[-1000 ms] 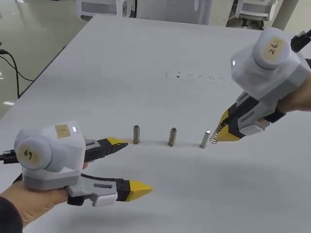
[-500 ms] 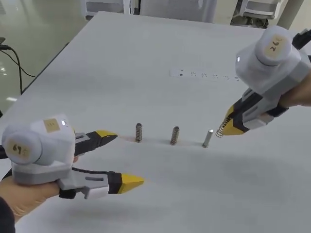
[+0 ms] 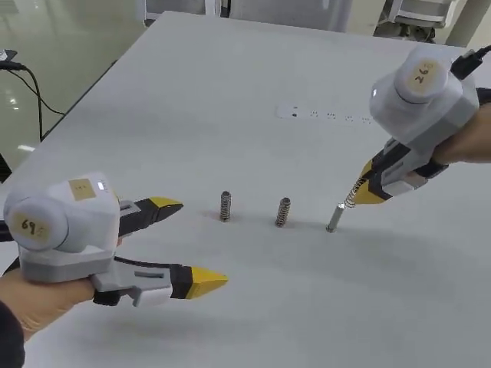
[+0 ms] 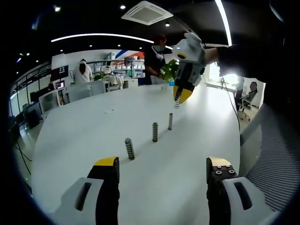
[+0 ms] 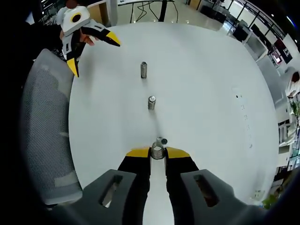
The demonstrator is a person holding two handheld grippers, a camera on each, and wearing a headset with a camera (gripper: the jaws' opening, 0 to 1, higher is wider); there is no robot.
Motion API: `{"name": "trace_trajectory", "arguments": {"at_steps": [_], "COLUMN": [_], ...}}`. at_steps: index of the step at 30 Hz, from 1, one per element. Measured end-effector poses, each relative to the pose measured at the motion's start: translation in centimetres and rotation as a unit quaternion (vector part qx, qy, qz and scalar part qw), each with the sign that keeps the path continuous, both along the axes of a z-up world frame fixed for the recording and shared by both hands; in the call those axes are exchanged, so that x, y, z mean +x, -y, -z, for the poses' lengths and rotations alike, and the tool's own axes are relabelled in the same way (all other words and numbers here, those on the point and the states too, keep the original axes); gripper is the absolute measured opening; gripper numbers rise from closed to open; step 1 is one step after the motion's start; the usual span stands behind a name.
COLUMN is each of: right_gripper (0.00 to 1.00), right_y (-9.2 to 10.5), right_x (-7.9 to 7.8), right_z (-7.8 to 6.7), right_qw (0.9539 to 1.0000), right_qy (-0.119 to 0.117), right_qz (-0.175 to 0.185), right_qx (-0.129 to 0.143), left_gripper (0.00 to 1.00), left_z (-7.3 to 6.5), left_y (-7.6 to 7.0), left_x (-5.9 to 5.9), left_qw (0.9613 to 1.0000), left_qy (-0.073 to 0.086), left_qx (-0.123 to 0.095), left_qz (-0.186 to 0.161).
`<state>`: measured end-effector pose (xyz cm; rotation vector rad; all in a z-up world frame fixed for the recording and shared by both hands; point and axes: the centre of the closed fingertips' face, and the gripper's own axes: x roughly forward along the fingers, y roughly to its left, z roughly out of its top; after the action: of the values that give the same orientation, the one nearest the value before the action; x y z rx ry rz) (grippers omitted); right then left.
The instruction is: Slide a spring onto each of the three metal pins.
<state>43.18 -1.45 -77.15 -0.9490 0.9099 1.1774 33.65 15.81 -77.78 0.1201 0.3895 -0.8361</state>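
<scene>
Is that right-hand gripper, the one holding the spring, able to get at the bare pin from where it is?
Probably yes. The right gripper, shut on a spring, hangs just above the bare pin with nothing between them, and the open left gripper sits well off to the side.

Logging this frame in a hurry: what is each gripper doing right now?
Left gripper: open, holding nothing.
Right gripper: shut on a spring, close to the bare pin.

A round tan sticker (image 3: 32,227) on the white back of the left tool (image 3: 192,241) reads "69". A second round tan sticker (image 3: 422,74), on the right tool's (image 3: 362,193) white back, reads "26".
</scene>
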Motion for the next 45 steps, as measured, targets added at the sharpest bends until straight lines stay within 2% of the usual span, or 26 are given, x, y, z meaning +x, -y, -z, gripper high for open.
{"name": "trace_trajectory", "arguments": {"at_steps": [11, 35, 45], "right_gripper": [0.13, 0.13, 0.13], "right_y": [-0.2, -0.3, -0.5], "right_x": [1.0, 1.3, 1.4], "right_z": [1.0, 2.1, 3.5], "right_qw": [1.0, 0.9998, 0.9996], "right_qy": [-0.001, -0.015, -0.023], "right_qz": [0.002, 0.006, 0.011], "right_qx": [-0.007, -0.015, -0.015], "left_gripper": [0.76, 0.75, 0.74], "left_z": [0.0, -0.1, 0.1], "left_y": [-0.4, -0.6, -0.7], "left_x": [0.1, 0.0, 0.0], "left_qw": [1.0, 0.9999, 0.9999], "left_qy": [-0.002, -0.006, -0.008], "left_qx": [-0.002, -0.002, 0.0], "left_qz": [-0.008, -0.008, -0.008]}}
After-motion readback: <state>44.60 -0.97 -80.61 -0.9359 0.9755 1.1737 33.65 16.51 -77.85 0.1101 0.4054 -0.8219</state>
